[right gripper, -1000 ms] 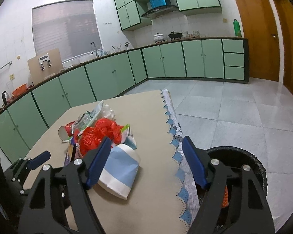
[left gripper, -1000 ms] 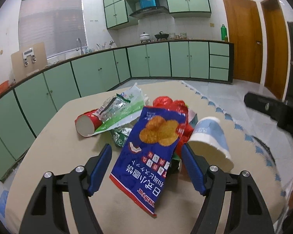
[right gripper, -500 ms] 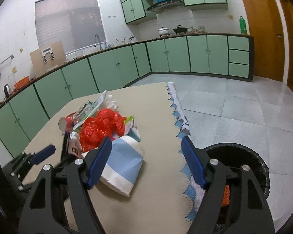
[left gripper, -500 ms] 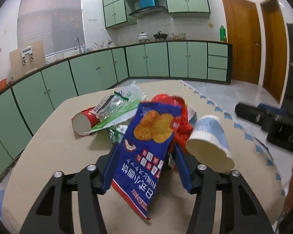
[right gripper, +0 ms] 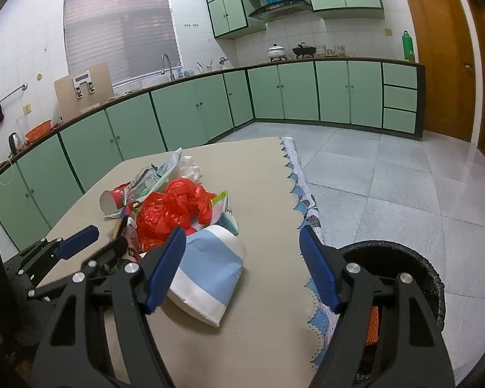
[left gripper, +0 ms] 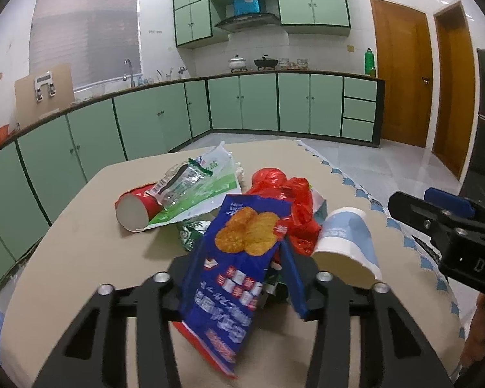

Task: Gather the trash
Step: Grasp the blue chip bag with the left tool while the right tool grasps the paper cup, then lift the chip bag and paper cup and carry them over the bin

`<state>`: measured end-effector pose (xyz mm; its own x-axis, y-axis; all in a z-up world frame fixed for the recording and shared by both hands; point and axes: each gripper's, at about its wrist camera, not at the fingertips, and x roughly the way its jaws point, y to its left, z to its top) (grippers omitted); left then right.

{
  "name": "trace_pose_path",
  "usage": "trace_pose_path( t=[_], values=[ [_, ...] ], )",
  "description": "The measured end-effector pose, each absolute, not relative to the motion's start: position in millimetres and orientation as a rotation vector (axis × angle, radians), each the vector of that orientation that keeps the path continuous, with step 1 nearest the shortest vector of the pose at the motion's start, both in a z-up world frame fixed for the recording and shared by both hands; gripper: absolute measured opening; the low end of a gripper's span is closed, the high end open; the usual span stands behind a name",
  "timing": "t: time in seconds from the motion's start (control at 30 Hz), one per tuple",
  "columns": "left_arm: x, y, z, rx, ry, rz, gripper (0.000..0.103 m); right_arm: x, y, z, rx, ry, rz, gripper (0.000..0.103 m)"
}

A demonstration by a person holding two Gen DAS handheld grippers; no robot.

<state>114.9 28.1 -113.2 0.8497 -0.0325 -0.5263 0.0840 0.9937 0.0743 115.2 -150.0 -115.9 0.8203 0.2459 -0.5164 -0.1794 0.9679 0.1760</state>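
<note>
The left gripper (left gripper: 242, 268) has just been closing its jaws, now pinching the chip bag (left gripper: 239, 258), whose long axis runs along them; the right gripper (right gripper: 242, 268) hangs spread beside the bag.

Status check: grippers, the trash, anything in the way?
Left gripper jaws just closing on the blue chip bag. Right gripper open, empty, by the blue-white paper cup. Black bin unobstructed.

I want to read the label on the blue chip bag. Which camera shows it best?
The left wrist view: the blue chip bag faces the camera, printed front visible, between the left hand-held gripper's fingers. The right wrist view shows it only edge-on, as a thin sliver.
</note>
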Motion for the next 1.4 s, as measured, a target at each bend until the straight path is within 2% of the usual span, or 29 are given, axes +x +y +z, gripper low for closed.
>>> trace_pose_path(
  t=[0.03,0.17,0.43,1.17,1.4],
  values=[
    [114.7,30.2,-112.7,0.091,0.554,-0.062,0.034,115.8,-149.3,-115.9,0.124,0.568,0.229,0.069],
    [111.8,42.0,-108.5,0.061,0.549,-0.048,0.021,116.0,-148.2,-115.6,0.123,0.573,0.24,0.068],
    [109.5,63.6,-102.8,0.016,0.542,-0.007,0.006,116.5,-139.0,-115.7,0.127,0.584,0.276,0.064],
    [101.3,60.6,-113.1,0.045,0.558,-0.013,0.005,111.0,-111.2,-126.2,0.091,0.632,0.313,0.064],
    [101.6,65.0,-111.6,0.042,0.55,-0.008,0.005,115.3,-98.8,-131.9,0.069,0.655,0.328,0.069]
  ],
)
